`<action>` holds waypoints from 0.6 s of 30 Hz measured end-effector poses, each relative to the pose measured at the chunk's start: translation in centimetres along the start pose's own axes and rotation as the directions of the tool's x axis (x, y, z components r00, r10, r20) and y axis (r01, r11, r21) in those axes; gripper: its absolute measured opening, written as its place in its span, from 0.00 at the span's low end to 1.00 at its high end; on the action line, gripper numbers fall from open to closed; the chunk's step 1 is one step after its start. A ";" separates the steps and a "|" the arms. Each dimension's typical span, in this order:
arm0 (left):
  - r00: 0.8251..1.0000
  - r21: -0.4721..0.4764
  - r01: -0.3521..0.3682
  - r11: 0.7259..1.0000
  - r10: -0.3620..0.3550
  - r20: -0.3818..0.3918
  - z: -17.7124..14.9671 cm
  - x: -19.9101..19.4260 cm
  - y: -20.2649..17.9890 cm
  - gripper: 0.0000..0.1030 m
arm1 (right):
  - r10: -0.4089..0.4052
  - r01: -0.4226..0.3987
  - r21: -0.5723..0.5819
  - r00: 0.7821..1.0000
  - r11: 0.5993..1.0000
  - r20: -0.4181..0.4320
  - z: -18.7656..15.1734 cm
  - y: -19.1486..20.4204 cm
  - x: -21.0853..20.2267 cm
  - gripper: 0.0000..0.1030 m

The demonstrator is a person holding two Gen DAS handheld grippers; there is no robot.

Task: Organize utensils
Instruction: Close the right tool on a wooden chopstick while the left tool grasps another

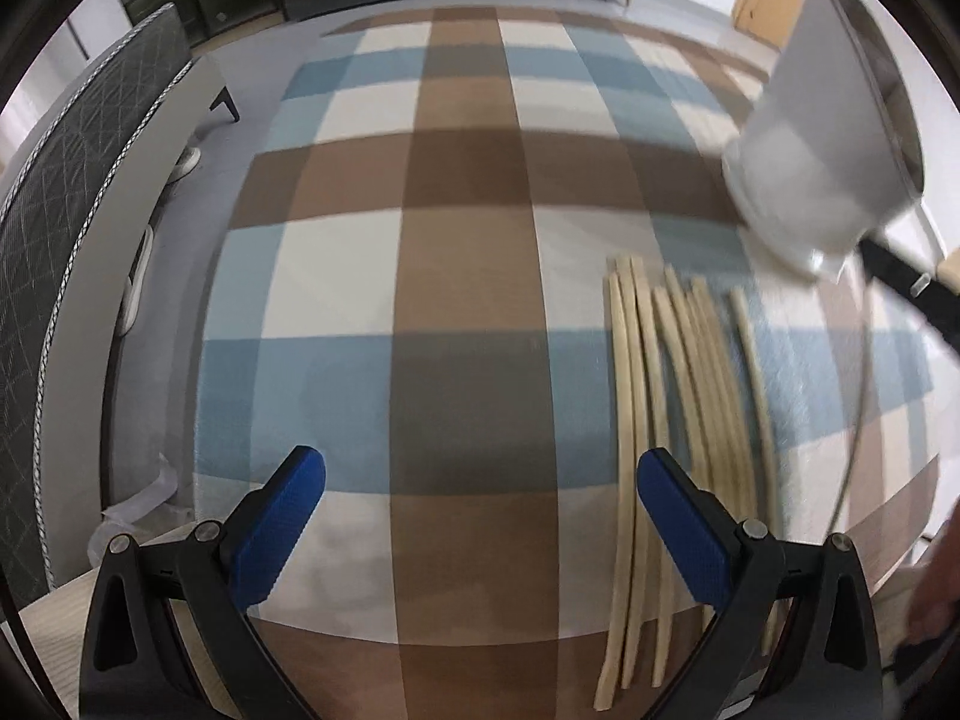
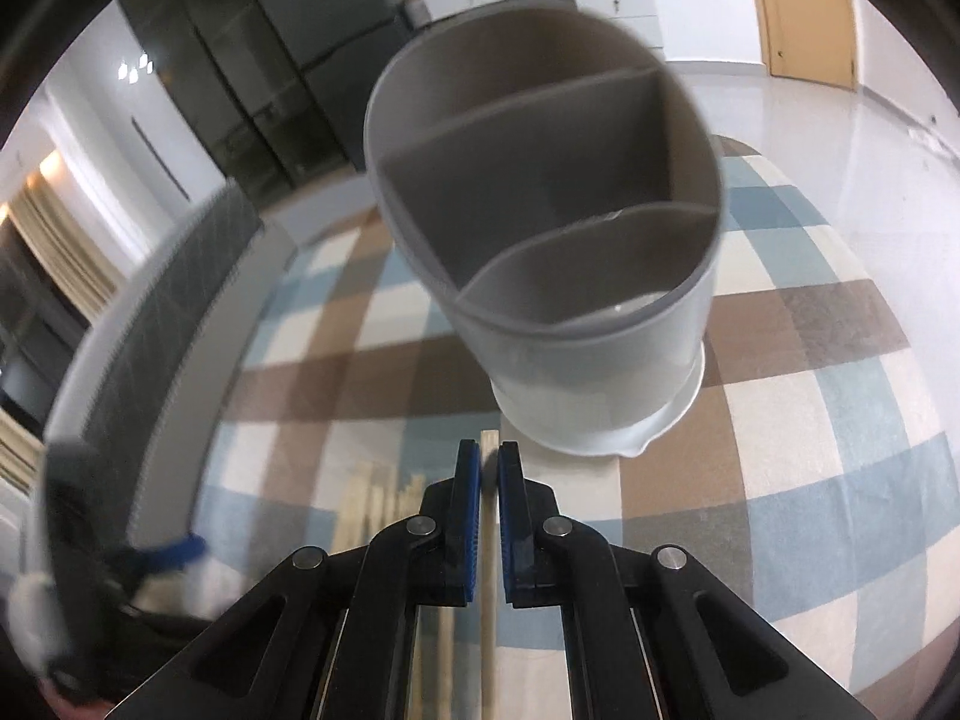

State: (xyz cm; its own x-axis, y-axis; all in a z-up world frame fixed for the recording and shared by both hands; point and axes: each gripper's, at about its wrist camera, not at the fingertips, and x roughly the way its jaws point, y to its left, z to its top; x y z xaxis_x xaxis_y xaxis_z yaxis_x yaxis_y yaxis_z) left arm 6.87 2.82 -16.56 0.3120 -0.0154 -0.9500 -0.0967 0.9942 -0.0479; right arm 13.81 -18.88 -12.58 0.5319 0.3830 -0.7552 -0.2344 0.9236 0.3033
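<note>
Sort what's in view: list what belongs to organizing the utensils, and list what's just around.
For the job:
- loose chopsticks lying on the cloth
- one chopstick clamped in the right gripper
- divided utensil holder, compartments empty
- left gripper, open, holding nothing

Just around:
- checked tablecloth
- chair back
- white cabinet
- wooden door

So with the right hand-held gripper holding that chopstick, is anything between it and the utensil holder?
Nothing visible. The right hand-held gripper is shut on one chopstick, whose tip points at the white utensil holder just ahead. The holder's compartments look empty; only checkered cloth lies between.
</note>
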 end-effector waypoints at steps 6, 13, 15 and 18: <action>0.999 0.029 -0.033 0.999 0.034 -0.033 -0.4 0.5 -0.7 0.98 | 0.043 -0.046 0.061 0.998 0.997 0.052 0.6 -0.7 -1.7 0.05; 0.997 0.012 -0.054 0.998 0.055 -0.061 0.3 0.7 -0.5 0.98 | 0.075 -0.089 0.118 0.990 0.989 0.118 1.0 -1.8 -2.4 0.05; 0.996 -0.004 -0.060 0.998 0.059 -0.066 0.7 0.9 -0.4 0.98 | 0.082 -0.098 0.119 0.988 0.988 0.132 1.0 -1.6 -2.1 0.05; 0.997 -0.020 -0.049 0.999 0.048 -0.066 1.3 1.0 -0.6 0.94 | 0.097 -0.116 0.124 0.985 0.986 0.145 1.2 -1.6 -2.4 0.05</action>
State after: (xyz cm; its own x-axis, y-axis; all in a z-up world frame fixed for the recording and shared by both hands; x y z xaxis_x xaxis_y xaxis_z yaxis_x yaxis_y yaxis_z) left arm 8.44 2.32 -17.06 0.2435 0.0253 -0.9696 -0.1308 0.9914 -0.0070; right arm 13.88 -21.24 -10.55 0.6188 0.4692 -0.6301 -0.1916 0.8679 0.4582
